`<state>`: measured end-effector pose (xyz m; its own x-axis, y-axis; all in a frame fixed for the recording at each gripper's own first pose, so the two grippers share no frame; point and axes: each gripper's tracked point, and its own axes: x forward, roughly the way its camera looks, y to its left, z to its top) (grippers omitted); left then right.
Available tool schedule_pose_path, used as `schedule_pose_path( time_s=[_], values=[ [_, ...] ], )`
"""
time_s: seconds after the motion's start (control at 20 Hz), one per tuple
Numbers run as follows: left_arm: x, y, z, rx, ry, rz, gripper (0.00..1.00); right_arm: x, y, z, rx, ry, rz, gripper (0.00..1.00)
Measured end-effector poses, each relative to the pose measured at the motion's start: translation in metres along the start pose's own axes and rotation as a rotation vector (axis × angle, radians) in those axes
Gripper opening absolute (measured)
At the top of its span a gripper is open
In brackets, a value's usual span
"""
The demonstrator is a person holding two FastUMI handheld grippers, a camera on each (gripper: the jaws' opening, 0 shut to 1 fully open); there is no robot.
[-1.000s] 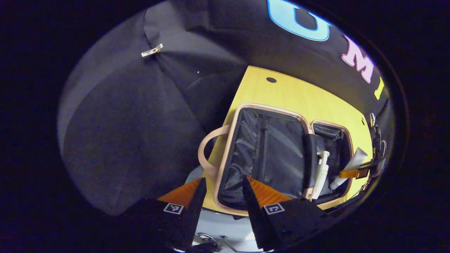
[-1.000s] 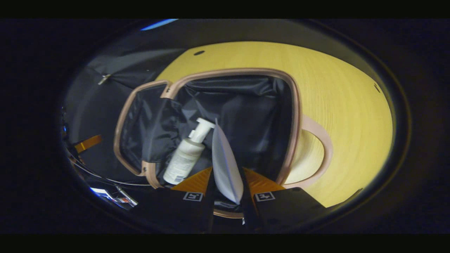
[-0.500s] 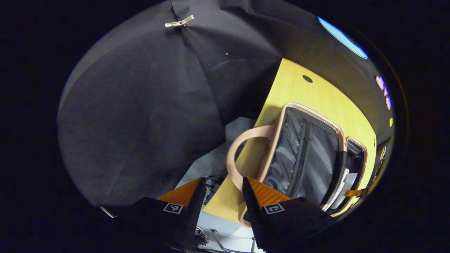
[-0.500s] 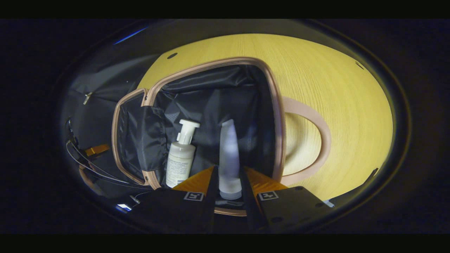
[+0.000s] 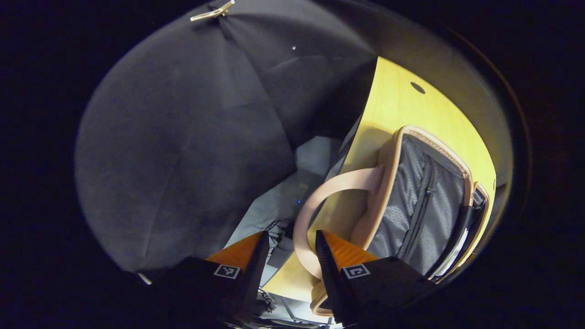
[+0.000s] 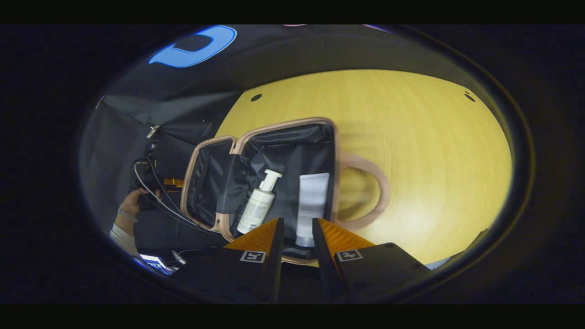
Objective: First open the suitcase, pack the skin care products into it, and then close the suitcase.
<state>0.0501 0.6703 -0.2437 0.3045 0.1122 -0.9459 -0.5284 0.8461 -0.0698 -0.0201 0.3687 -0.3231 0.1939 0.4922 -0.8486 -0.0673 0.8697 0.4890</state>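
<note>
The suitcase (image 6: pixel 274 173) is laid open flat on the yellow bench (image 6: pixel 411 151), both halves facing up so that items can be dropped straight into the black-lined compartments. In the half nearer the right gripper (image 6: pixel 295 237), a white pump bottle (image 6: pixel 259 204) and a white tube (image 6: pixel 311 203) are seen lying side by side on the lining, apart from each other and lengthwise, which should let the other half fold over them without catching. The right gripper is held just above the tube's cap end with its fingers spread and nothing between them; the tube is judged to be released. In the left gripper view, the left gripper (image 5: pixel 285 256) is released too, its fingers parted on either side of the pink carry handle (image 5: pixel 320 214) that sticks out from the suitcase's zipped mesh half over the bench edge. That handle is not pressed by either finger. The placement is judged to be a preparation for lifting that half over, since packing appears complete and only closing remains. A hand (image 6: pixel 132 205) holding the left gripper is seen at the far left of the right gripper view.
</note>
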Motion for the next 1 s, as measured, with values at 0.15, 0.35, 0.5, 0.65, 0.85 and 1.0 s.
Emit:
schedule_pose_path(
  time_s=[0.15, 0.35, 0.5, 0.65, 0.85, 1.0],
  values=[
    [0.017, 0.001, -0.001, -0.013, 0.04, 0.013, 0.63, -0.017, -0.015, -0.001, 0.065, -0.011, 0.012, 0.41],
    [0.019, -0.011, 0.003, -0.047, 0.03, -0.056, 0.42, -0.028, -0.041, 0.002, 0.127, -0.044, -0.011, 0.41],
    [0.007, -0.014, 0.01, -0.026, -0.019, -0.084, 0.2, -0.031, -0.042, 0.003, 0.161, -0.055, -0.002, 0.41],
    [-0.015, -0.017, 0.018, -0.021, -0.075, -0.131, 0.15, -0.03, -0.038, 0.002, 0.158, -0.051, 0.008, 0.41],
    [-0.054, -0.025, 0.029, 0.026, -0.173, -0.188, 0.13, -0.028, -0.023, 0.003, 0.15, -0.049, 0.045, 0.41],
    [-0.082, -0.037, 0.03, 0.071, -0.252, -0.233, 0.12, -0.03, -0.022, 0.005, 0.132, -0.063, 0.052, 0.41]
  ],
)
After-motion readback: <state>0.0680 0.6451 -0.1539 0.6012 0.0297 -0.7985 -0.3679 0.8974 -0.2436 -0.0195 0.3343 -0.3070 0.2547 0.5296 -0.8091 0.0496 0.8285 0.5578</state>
